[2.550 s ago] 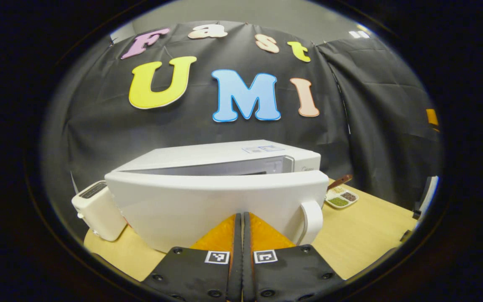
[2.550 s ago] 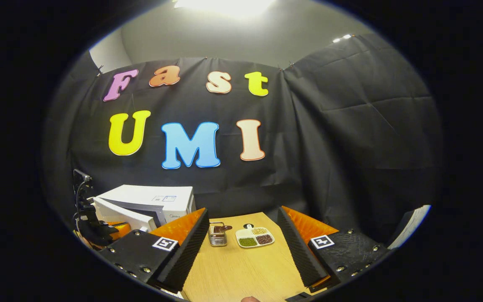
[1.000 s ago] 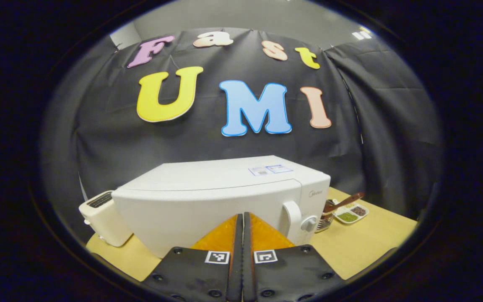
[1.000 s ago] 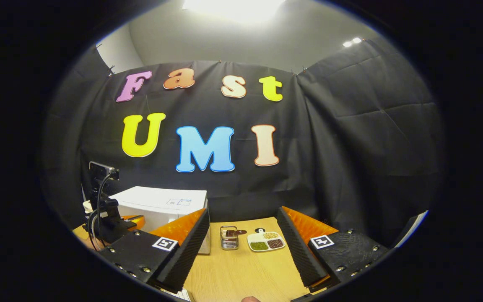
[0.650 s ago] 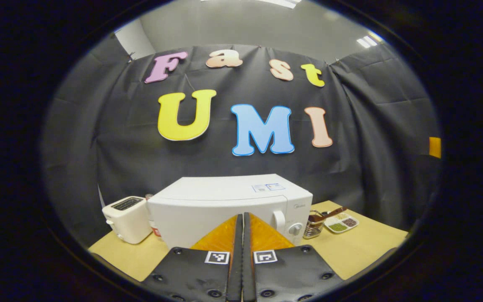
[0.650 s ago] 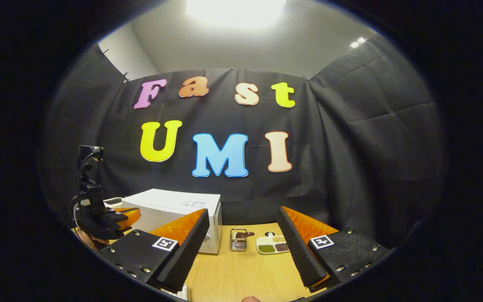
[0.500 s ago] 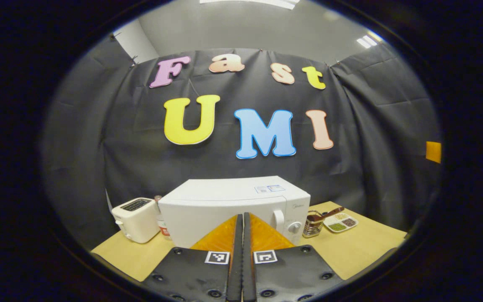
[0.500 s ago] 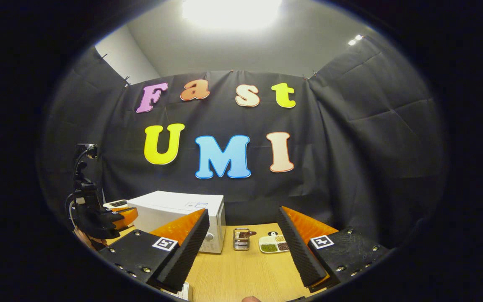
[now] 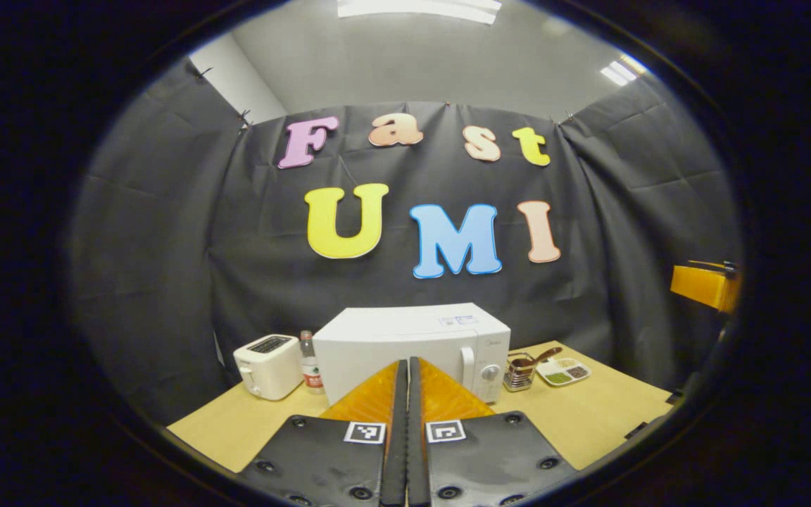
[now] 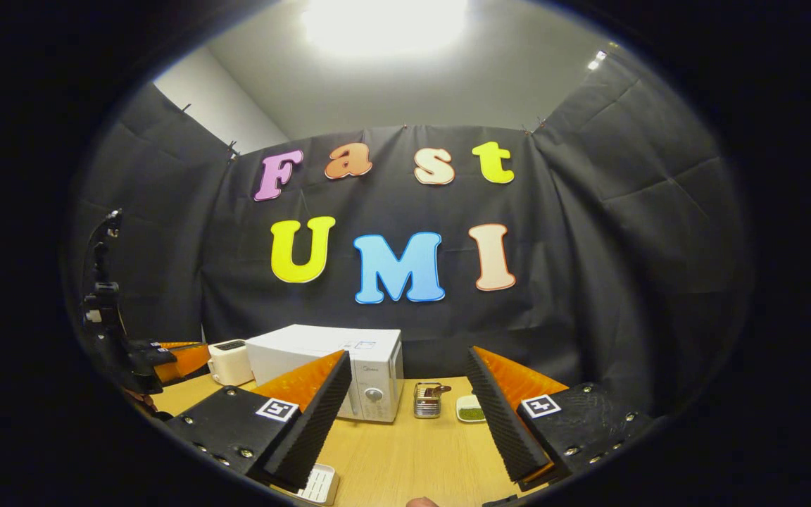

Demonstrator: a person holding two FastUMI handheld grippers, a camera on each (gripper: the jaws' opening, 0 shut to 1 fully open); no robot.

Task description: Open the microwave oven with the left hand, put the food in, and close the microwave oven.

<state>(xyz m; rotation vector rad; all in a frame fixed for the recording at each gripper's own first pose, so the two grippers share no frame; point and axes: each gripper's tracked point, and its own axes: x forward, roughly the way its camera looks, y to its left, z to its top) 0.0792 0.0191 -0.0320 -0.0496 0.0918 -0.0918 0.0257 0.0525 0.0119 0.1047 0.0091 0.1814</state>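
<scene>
A: What is seen in the left gripper view?
B: The left claw is seen pressed fully together, with nothing held. Beyond it, the white microwave oven is found on the wooden table with its door closed. A white toaster and a small bottle are placed to its left; a metal utensil holder and a divided dish of grains are set to its right.

A: And in the right gripper view?
B: The right claw is seen spread wide, with nothing gripped. The microwave oven is seen with its door shut, left of centre at the far side of the table; the utensil holder and dish are seen beside it. The left claw is seen at the far left, well apart from the oven.
</scene>
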